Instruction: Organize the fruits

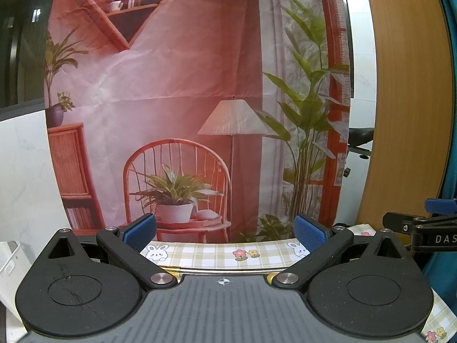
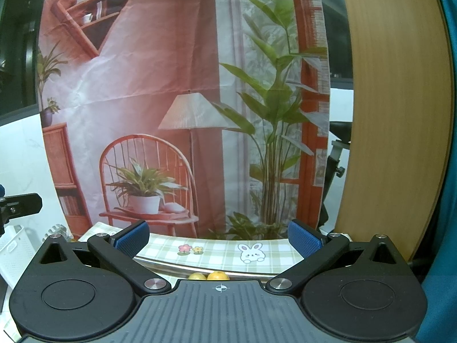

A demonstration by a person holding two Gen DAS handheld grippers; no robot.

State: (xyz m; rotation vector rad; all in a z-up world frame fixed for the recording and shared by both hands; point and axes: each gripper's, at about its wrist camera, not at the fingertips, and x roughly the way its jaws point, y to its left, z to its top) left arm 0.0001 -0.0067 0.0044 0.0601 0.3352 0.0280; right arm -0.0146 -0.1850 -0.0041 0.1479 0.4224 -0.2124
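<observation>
- Nearest the lens in each wrist view: the grey ribbed gripper body with two black round hubs, from which the linkage arms reach forward to blue-padded fingers.
- Left gripper [image 1: 225, 233]: fingers spread wide apart, nothing between the pads; released.
- Right gripper [image 2: 218, 238]: likewise spread wide and empty; released. Its side shows at the right edge of the left wrist view, so the two are held side by side.
- Tablecloth [image 2: 228, 250]: green-and-white check with rabbit and flower prints, lying below and ahead of both grippers.
- Metal rim [image 2: 171, 265]: a curved, shiny edge just beyond the right gripper body, probably a tray or bowl; most of it is hidden.
- Fruits [image 2: 218, 276]: two rounded tops, one orange and one yellower just beside it, showing inside the rim directly under the right gripper; the rest is hidden by the body.
- Orientation: both fruits look round, so no long axis or pointing direction can be told from the part that shows.
- Backdrop [image 1: 171, 85]: a printed cloth of a room with chair, lamp and plants, hanging behind the table.
- White basket [image 2: 11, 245]: a perforated wall at the far left, a likely destination, though this is a judgement.
- Step in hand, as judged: approach before the first pick. To do it well, tilt the right gripper down until a fruit sits centred between the pads, then close across its widest part.
</observation>
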